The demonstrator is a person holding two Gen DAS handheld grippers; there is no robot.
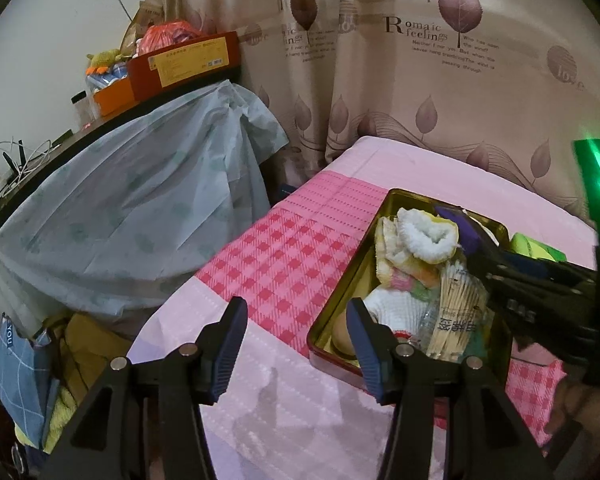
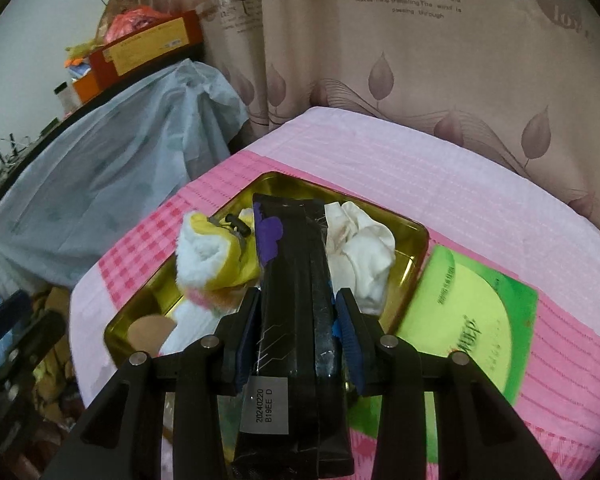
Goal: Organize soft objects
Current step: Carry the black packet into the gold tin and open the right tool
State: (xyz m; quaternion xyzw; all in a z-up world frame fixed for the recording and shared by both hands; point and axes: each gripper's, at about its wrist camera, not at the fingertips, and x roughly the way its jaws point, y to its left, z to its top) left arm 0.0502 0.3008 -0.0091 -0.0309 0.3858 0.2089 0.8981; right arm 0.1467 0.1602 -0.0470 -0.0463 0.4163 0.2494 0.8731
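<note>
Left gripper [image 1: 296, 334] hangs open beside the sock-filled gold tin [image 1: 342, 292].

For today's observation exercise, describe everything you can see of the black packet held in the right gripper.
The black packet is long, flat and glossy, like a plastic pouch with lengthwise folds. It carries a purple shape near its far end, thin white lines lower down, and a grey label printed 20240220 B19EE D at the near end. The right gripper clamps it from both sides between its blue-padded fingers. It points forward, its far end over the gold tin, above the yellow sock and white sock.
</note>
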